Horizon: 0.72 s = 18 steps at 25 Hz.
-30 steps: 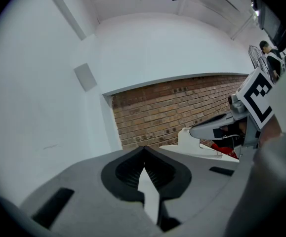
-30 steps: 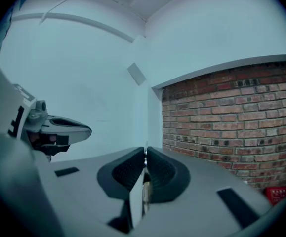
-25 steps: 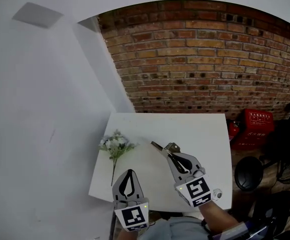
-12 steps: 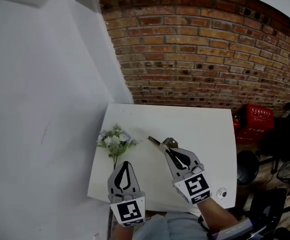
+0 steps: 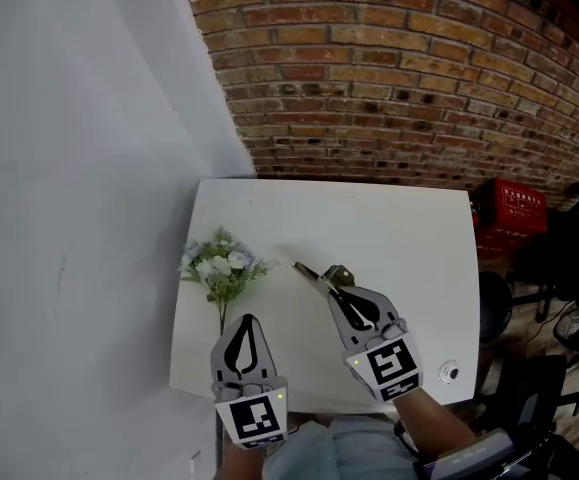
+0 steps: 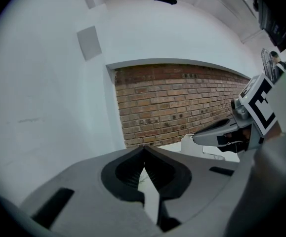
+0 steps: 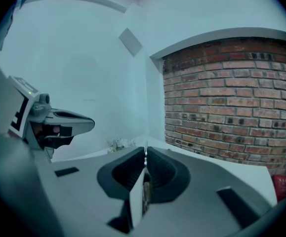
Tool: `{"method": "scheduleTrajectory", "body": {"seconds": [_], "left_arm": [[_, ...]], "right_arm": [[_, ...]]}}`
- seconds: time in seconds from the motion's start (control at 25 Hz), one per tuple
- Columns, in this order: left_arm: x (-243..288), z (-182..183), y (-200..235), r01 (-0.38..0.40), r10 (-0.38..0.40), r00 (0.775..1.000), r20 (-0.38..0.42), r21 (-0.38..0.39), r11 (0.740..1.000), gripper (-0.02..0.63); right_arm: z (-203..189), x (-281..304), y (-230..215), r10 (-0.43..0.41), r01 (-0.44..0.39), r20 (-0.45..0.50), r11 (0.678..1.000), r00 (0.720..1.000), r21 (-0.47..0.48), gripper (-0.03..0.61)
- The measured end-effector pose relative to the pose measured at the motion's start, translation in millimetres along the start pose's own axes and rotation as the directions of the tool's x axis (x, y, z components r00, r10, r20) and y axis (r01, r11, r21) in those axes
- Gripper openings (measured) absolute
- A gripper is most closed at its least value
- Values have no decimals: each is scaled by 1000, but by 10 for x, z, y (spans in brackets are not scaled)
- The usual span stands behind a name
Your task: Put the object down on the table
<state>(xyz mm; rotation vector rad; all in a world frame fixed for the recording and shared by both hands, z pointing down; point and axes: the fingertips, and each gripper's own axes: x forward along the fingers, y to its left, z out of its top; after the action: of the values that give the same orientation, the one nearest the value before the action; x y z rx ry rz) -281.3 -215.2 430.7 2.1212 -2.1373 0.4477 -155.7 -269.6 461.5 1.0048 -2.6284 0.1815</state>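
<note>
right gripper [image 5: 335,290]: jaws narrow, pinching the small grey metal clip-like tool [image 5: 317,274], which pokes out toward 10 o'clock | left gripper [image 5: 247,320]: jaws pressed together, nothing in them | change: both grippers are lower than a second ago, tool looks still off the white table [image 5: 409,228] | small white-flower sprig [image 5: 217,266] at the tool's 9 o'clock | so yeah, closing in on the set-down, not let go yet

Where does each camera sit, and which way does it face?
Head view: on the person's head, steeply down at white table, flowers, left gripper, right gripper, a forearm.
Left gripper view: on the left gripper, along its shut jaws toward the brick wall.
Right gripper view: on the right gripper, along jaws clamping a metal object.
Shared: both gripper views show that wall and the other gripper.
</note>
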Motion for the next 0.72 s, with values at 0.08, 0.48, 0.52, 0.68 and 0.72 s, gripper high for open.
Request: {"method": "scheduleTrajectory", "body": {"seconds": [0.08, 0.48, 0.52, 0.68, 0.72], "left_arm": [[46, -64, -7, 8, -8, 1000, -15, -9, 1000, 9], [199, -329, 28, 32, -32, 996, -82, -11, 999, 9], [214, -354, 31, 33, -34, 996, -87, -13, 999, 9], [270, -454, 46, 43, -43, 994, -100, 1, 999, 9], [282, -479, 53, 47, -45, 994, -99, 11, 999, 9]], "right_arm": [[-83, 47, -2, 1, -1, -18, 1000, 1000, 9, 25], [-499, 231, 11, 9, -3, -109, 998, 994, 58, 26], [-543, 245, 14, 11, -3, -118, 998, 993, 61, 25], [-701, 296, 19, 12, 0, -148, 997, 989, 76, 26], [-738, 307, 19, 12, 1, -155, 997, 988, 80, 26]]}}
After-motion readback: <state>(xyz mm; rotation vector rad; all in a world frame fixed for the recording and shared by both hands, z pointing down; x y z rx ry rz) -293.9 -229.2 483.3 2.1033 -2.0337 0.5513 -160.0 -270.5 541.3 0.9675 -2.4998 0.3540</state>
